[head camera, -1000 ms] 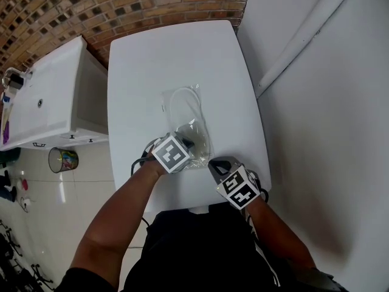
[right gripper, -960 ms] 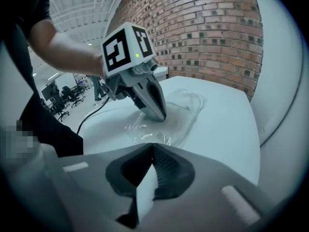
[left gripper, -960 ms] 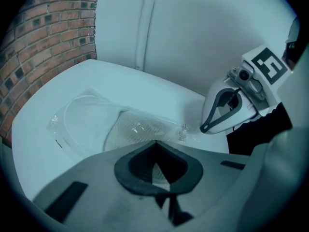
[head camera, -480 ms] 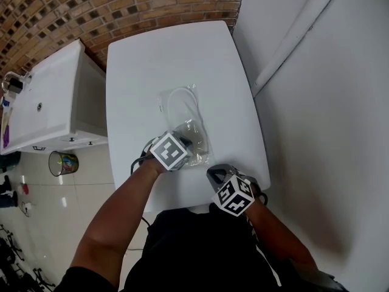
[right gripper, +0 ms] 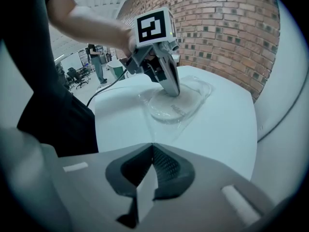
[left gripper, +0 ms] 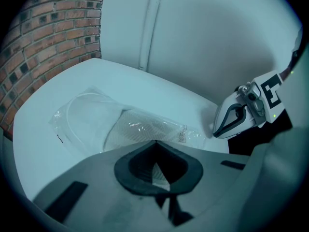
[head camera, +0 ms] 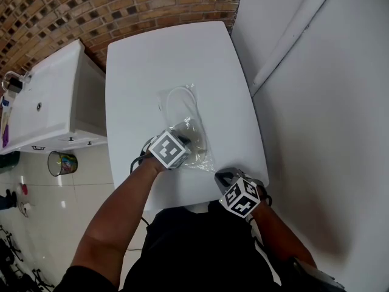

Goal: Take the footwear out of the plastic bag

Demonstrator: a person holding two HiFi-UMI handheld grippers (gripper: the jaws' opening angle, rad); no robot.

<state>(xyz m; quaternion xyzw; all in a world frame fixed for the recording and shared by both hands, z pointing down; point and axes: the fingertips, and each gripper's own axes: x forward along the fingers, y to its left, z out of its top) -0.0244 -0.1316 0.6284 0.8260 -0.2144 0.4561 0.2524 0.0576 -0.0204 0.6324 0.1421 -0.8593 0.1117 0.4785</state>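
Observation:
A clear plastic bag (head camera: 189, 135) lies on the white table (head camera: 164, 59) with flat white footwear (head camera: 180, 105) inside it. The bag also shows in the left gripper view (left gripper: 145, 127) and the right gripper view (right gripper: 176, 100). My left gripper (head camera: 185, 143) is shut, and its tips (right gripper: 175, 92) press down on the bag's near end; I cannot see whether film is pinched. My right gripper (head camera: 222, 176) sits at the table's near right corner. It is shut (right gripper: 150, 146), with a stretched flap of the bag's film running into its jaws.
A white cabinet with a sink (head camera: 42, 102) stands left of the table, with a small bin (head camera: 62, 162) on the tiled floor below it. A white wall (head camera: 316, 102) runs along the right. Brick wall (head camera: 121, 11) lies beyond the far edge.
My right gripper has moved away from the bag toward the table's near right corner and has rolled a little. The left gripper has stayed on the bag.

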